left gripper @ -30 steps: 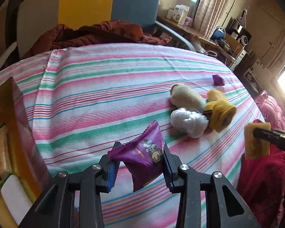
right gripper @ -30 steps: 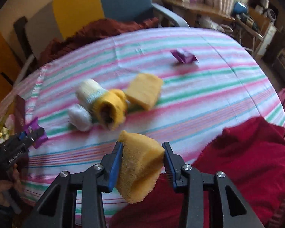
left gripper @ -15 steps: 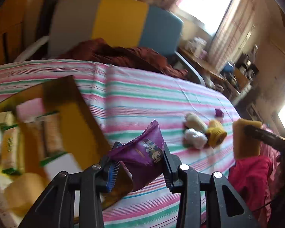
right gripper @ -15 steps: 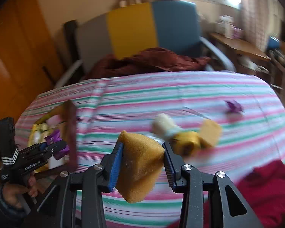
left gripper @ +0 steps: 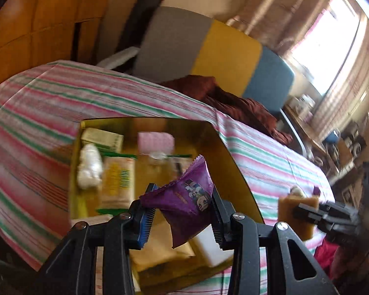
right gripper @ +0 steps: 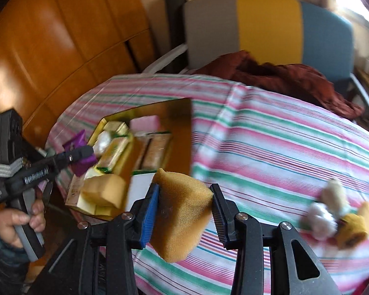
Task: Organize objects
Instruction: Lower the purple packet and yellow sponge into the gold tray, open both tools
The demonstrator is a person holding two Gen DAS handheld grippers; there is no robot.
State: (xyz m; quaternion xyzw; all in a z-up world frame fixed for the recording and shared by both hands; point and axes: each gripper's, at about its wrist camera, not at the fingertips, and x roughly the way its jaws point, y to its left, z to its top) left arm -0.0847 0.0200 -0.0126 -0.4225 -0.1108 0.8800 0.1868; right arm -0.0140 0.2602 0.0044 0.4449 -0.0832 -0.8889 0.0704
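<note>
A striped tablecloth (right gripper: 270, 132) fills the centre and right of the right wrist view. At centre left a gold box (left gripper: 223, 147) is seen, packed with wrapped snacks and a sponge piece. In the lower centre of the right wrist view the right gripper (right gripper: 183, 212) is clamped on a yellow sponge (right gripper: 182, 213). In the lower centre of the left wrist view a purple snack packet (left gripper: 187, 201) is pinched by the left gripper (left gripper: 182, 215) — held above the box. Small rolled items (right gripper: 337, 216) lie at the right edge — blurred.
</note>
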